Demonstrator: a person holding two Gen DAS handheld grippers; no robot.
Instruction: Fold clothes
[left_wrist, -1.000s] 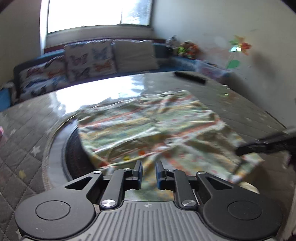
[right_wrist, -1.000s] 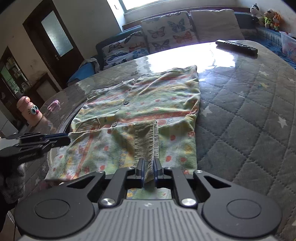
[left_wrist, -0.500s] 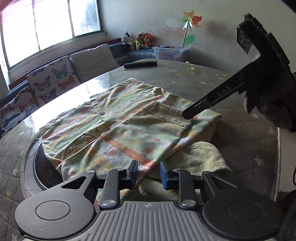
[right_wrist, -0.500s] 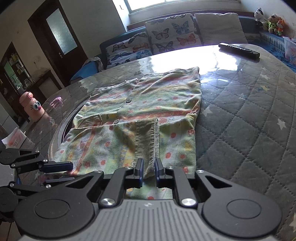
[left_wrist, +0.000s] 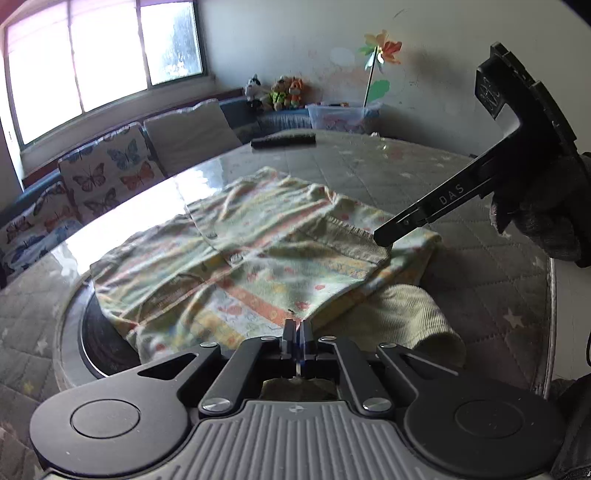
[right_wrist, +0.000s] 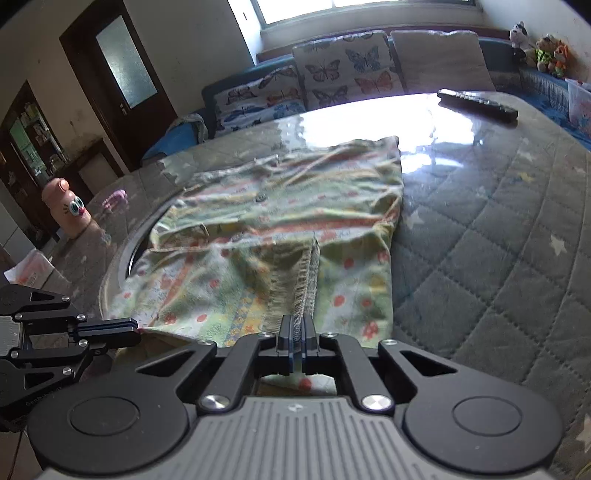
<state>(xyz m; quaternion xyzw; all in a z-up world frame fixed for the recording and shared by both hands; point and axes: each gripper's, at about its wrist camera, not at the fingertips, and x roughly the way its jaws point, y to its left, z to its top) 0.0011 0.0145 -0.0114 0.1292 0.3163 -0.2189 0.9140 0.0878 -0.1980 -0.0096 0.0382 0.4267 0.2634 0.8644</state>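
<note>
A child's patterned shirt (left_wrist: 229, 254) with green ribbed cuffs lies spread on the round table (left_wrist: 480, 295). My left gripper (left_wrist: 297, 328) is shut, its tips pinching the shirt's near edge; from the right wrist view it (right_wrist: 131, 326) sits at the shirt's (right_wrist: 280, 221) near left corner. My right gripper (right_wrist: 297, 330) is shut on the ribbed cuff (right_wrist: 299, 280) of a sleeve folded over the front. In the left wrist view the right gripper (left_wrist: 382, 236) reaches in from the right and bites that cuff (left_wrist: 354, 240). A second ribbed sleeve end (left_wrist: 410, 317) pokes out under the shirt.
A black remote (right_wrist: 476, 103) lies at the table's far side. A pink bottle with a cartoon face (right_wrist: 68, 206) stands at the left. A dark round recess (left_wrist: 99, 336) opens under the shirt's left edge. Butterfly cushions (right_wrist: 347, 70) line a bench behind, with a plastic box (left_wrist: 343, 114).
The left jaws, apart in both earlier frames, have shut on the shirt's near edge after the left gripper swung round to face it. The right gripper kept its place on the cuff.
</note>
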